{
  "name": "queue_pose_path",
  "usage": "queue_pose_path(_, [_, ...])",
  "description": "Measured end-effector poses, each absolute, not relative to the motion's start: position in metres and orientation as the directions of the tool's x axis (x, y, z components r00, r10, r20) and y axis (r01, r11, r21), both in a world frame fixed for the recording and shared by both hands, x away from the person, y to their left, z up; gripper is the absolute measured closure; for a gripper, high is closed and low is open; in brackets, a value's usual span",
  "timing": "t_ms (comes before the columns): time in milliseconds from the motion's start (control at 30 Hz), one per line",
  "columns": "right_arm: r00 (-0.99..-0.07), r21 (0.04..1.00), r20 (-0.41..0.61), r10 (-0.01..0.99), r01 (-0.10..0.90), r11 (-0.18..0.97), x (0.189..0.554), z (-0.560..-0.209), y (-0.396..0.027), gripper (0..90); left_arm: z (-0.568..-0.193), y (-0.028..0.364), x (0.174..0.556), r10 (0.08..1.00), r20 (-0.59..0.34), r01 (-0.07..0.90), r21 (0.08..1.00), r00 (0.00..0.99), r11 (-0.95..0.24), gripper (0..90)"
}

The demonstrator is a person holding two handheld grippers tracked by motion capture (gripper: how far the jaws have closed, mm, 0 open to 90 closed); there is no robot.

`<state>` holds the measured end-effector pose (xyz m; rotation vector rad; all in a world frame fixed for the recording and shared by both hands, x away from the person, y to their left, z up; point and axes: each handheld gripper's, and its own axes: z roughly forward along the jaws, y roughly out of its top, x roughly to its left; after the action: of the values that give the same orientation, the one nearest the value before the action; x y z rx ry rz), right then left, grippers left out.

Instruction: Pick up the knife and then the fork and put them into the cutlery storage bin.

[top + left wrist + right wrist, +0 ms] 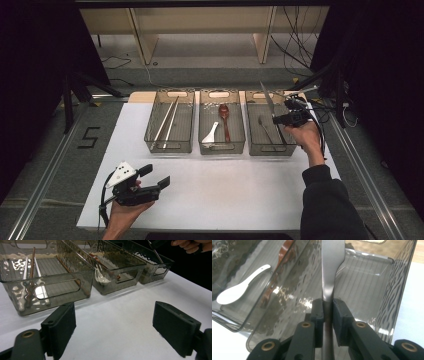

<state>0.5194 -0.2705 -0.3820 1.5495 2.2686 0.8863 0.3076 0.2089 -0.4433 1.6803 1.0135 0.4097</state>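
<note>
The right hand-held gripper (327,305) pinched a slim, stiff, slippery steel knife (331,267) mid-handle over the right smoked-plastic bin (251,131); the left hand-held gripper (113,323) gaped empty.

Looks like a lab or test rig, not anyone's kitchen. A white board (210,195) sits on a dark floor between metal rails (40,175), with black curtains (35,55) at both sides. Loose cables (295,40) trail across the back by a bare wooden frame (142,35), and a "5" (88,137) is taped on the floor. Three identical clear bins (221,127) are lined up neatly.
</note>
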Motion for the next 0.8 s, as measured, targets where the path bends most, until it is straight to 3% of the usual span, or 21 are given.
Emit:
queue_pose_path(467, [-0.402, 0.563, 0.102, 0.910, 0.777, 0.281, 0.522, -0.403, -0.265, 79.1, -0.443, 0.209, 0.307, 0.787, -0.218, 0.417, 0.907, 0.577, -0.054, 18.1])
queue_pose_path(800, [-0.419, 0.595, 0.130, 0.899, 0.758, 0.267, 0.515, -0.391, -0.267, 64.3, -0.443, 0.209, 0.307, 0.787, -0.218, 0.417, 0.907, 0.577, -0.055, 18.1])
